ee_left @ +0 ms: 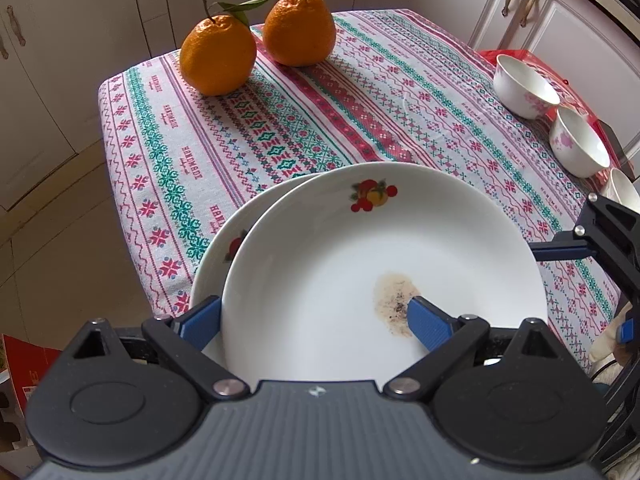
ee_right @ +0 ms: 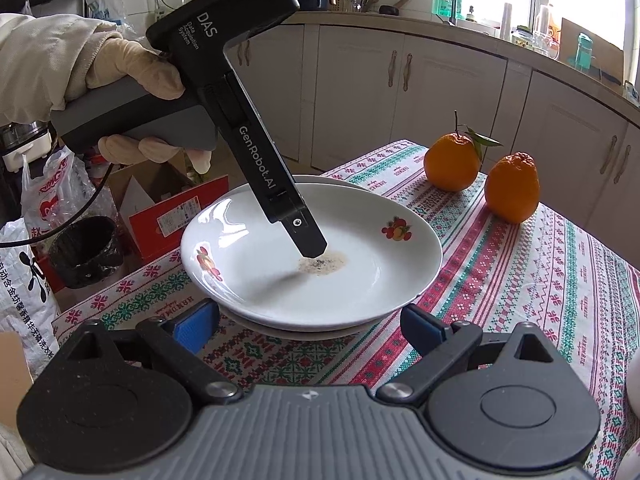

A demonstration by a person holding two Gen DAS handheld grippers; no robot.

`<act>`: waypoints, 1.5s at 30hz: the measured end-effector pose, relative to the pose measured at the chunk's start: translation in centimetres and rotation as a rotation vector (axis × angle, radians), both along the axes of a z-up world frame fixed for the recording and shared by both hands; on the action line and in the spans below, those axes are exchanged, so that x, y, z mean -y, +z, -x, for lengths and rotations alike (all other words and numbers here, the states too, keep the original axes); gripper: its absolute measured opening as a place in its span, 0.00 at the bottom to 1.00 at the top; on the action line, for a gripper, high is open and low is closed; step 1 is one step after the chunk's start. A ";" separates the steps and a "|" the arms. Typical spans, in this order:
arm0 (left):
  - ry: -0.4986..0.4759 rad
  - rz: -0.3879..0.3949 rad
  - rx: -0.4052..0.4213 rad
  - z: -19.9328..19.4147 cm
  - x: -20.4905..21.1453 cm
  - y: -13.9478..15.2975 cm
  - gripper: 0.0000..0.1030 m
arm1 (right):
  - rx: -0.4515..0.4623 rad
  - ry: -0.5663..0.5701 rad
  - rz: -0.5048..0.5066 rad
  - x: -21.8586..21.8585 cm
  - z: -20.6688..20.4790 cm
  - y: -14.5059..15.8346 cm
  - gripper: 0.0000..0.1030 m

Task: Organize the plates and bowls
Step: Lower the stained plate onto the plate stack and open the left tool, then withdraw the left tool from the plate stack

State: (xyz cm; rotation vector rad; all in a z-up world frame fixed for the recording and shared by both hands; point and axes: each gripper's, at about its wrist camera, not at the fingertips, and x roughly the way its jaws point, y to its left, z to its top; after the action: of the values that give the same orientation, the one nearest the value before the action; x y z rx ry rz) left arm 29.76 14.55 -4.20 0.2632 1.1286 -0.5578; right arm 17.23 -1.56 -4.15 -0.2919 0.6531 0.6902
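Two white plates with fruit prints lie stacked on the patterned tablecloth (ee_left: 360, 92). The top plate (ee_left: 360, 264) (ee_right: 360, 264) has a brown stain (ee_left: 394, 300) in its well. The lower plate (ee_left: 224, 248) peeks out to the left. My left gripper (ee_left: 316, 322) (ee_right: 310, 248) points steeply down and is open. One of its fingertips rests at the stain and the other stands outside the top plate's rim. My right gripper (ee_right: 310, 326) is open just in front of the stack's near rim. Three white bowls (ee_left: 524, 84) with pink flowers stand in a row at the right.
Two oranges (ee_left: 218, 54) (ee_right: 452, 162) sit at the table's far end. The bowls rest on a red plastic sheet (ee_left: 560, 76). Kitchen cabinets (ee_right: 400, 92) surround the table. A cardboard box (ee_right: 160, 200) and a black bin (ee_right: 86, 248) stand on the floor beside it.
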 end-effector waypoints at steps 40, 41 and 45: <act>0.062 0.128 0.544 14.3 7.3 3.6 0.98 | 0.095 -0.292 0.051 10.4 5.8 4.6 1.00; 0.061 0.138 0.551 14.8 8.0 3.5 0.98 | 0.099 -0.314 0.049 11.3 6.2 4.7 1.00; 0.032 0.190 0.556 17.1 11.2 2.8 0.98 | 0.112 -0.415 0.045 15.4 7.8 5.0 1.00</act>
State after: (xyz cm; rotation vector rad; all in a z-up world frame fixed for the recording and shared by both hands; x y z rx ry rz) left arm 12.70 3.33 -1.41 0.2161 0.5367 -0.5168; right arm 9.41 -17.01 0.87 -0.2251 0.5982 0.2604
